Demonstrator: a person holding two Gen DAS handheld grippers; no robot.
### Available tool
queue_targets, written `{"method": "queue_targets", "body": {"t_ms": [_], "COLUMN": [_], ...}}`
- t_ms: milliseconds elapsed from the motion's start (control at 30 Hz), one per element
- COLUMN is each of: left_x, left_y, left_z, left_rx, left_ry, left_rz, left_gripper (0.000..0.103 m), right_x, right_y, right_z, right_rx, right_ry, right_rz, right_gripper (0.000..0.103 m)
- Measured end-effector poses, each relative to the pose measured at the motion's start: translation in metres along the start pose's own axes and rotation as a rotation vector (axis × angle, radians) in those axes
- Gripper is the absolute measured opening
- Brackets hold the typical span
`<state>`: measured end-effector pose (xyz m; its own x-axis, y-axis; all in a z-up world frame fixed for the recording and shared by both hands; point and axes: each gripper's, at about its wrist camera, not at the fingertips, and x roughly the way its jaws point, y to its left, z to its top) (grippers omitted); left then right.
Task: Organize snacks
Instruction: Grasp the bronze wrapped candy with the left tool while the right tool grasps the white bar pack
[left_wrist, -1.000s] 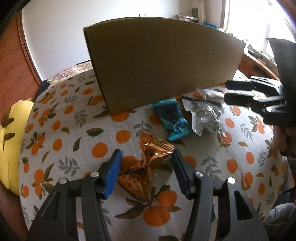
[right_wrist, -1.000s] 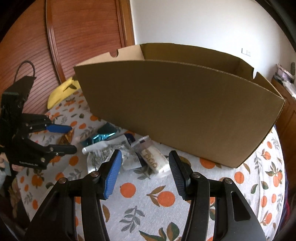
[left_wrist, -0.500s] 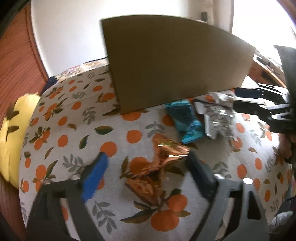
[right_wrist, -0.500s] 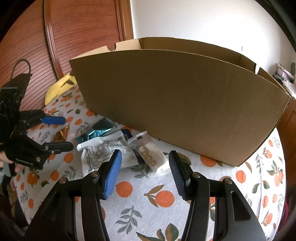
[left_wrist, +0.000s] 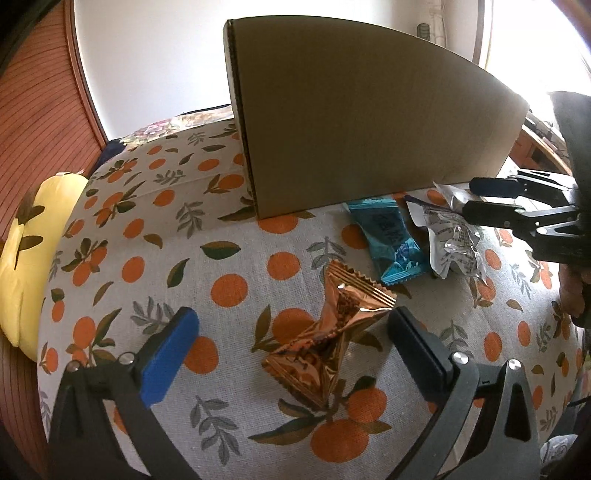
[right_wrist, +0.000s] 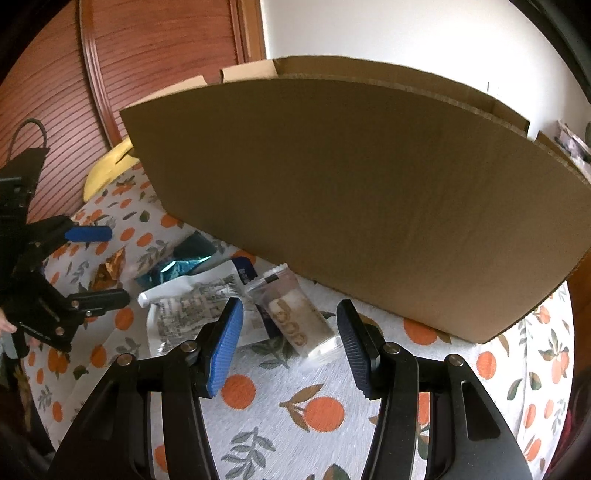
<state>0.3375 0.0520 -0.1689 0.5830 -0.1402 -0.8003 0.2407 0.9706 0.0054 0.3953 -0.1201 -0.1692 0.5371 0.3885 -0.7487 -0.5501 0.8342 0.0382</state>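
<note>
Four wrapped snacks lie on a tablecloth (left_wrist: 229, 284) printed with oranges and leaves, all close to the near wall of a large open cardboard box (right_wrist: 351, 192) that stands on the cloth.

From the left wrist view, the left gripper (left_wrist: 291, 332) hovers over a crinkled copper-coloured foil packet (left_wrist: 328, 336). Its jaws have just been opening and now stand wide apart, one on each side of the packet, with neither pad pressing on it. Beyond the packet lies a teal wrapper (left_wrist: 388, 236), its far end near the foot of the box, and just to its right a silver printed packet (left_wrist: 450, 240).

From the right wrist view, the right gripper (right_wrist: 288, 332) is held over a clear wrapped roll (right_wrist: 295, 321) with brown lettering, which lies near the foot of the box. The jaws are partly apart, flanking the roll without pinching it. Left of the roll, the silver printed packet overlaps a dark blue wrapper (right_wrist: 245, 269).

A yellow cushion (left_wrist: 22, 254) sits at the far left edge of the cloth.
</note>
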Motion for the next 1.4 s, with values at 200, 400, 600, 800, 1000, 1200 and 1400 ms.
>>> {"method": "queue_targets", "body": {"t_ms": [200,400,600,800,1000,1200,1400], "left_x": [0.000,-0.006,-0.019,-0.027,-0.047,-0.071,-0.086], "left_y": [0.001,-0.003,-0.013,-0.025,-0.030,-0.036,-0.036], "left_z": [0.000,-0.004,-0.010,-0.015,-0.018,-0.022,-0.020], "left_rx": [0.004,0.032,0.054,0.077,0.060,0.060,0.058], "left_ry": [0.000,-0.023,-0.053,-0.050,-0.079,-0.110,-0.138], "left_rz": [-0.004,-0.028,-0.038,-0.072,-0.097,-0.108,-0.108], "left_gripper": [0.103,0.085,0.033,0.024,0.023,0.023,0.023], "right_x": [0.004,0.004,0.003,0.004,0.009,0.002,-0.015], "right_y": [-0.005,-0.007,-0.002,-0.006,-0.002,0.002,0.005], "right_z": [-0.001,0.000,-0.002,0.002,0.006,0.001,-0.011], "right_rx": [0.015,0.012,-0.026,-0.011,-0.042,-0.022,0.003], "right_ry": [0.015,0.028,0.049,0.070,0.079,0.100,0.089], "right_rz": [0.015,0.011,0.006,0.031,0.019,0.029,0.023], "right_gripper": [0.052,0.043,0.035,0.035,0.039,0.020,0.020]}}
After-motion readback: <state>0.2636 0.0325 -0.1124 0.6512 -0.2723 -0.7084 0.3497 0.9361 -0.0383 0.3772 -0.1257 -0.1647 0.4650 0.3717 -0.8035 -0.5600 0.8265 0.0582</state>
